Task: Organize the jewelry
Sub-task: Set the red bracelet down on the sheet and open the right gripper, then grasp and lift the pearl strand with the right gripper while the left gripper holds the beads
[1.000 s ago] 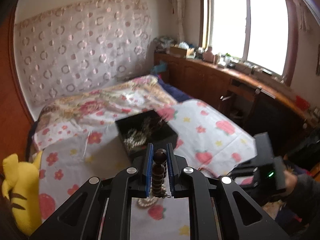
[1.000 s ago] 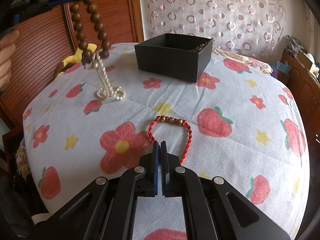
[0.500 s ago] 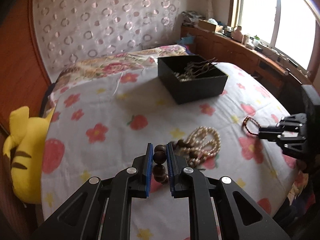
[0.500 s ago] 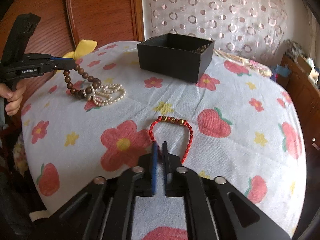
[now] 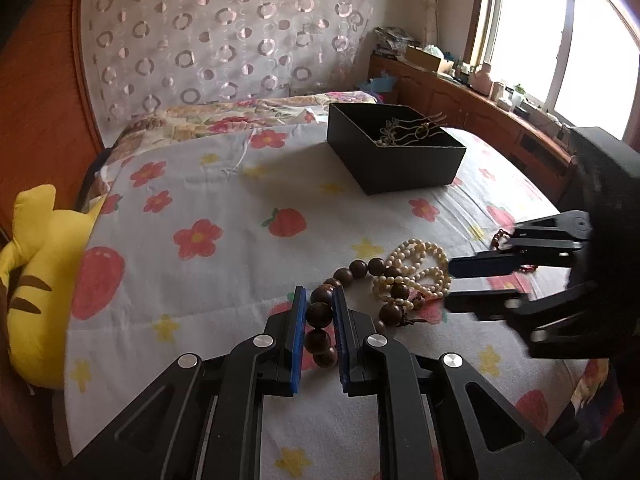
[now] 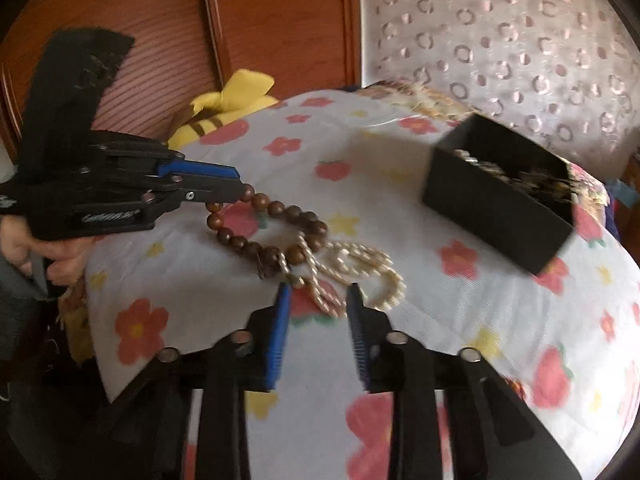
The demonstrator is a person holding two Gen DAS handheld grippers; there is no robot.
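Note:
My left gripper [image 5: 319, 294] is shut on a brown wooden bead bracelet [image 5: 320, 312], whose loop lies low on the flowered bedspread; it also shows in the right wrist view [image 6: 272, 236], with the left gripper [image 6: 236, 186] at its left end. A white pearl necklace [image 5: 420, 268] is tangled with the bracelet's far end. My right gripper [image 6: 318, 292] is open, its fingers on either side of the pearl necklace [image 6: 352, 272] just above the cloth; it shows in the left wrist view [image 5: 450, 284] too. A black box [image 5: 394, 146] holding jewelry stands beyond.
A red cord bracelet [image 5: 500, 238] lies partly hidden behind the right gripper. A yellow plush toy [image 5: 36, 272] sits at the bed's left edge by the wooden headboard [image 6: 280, 20]. A wooden cabinet with clutter [image 5: 480, 100] runs under the window.
My left gripper has lowered the bead bracelet and pearls onto the bedspread. My right gripper has left the red bracelet, swung left to the pearls and opened.

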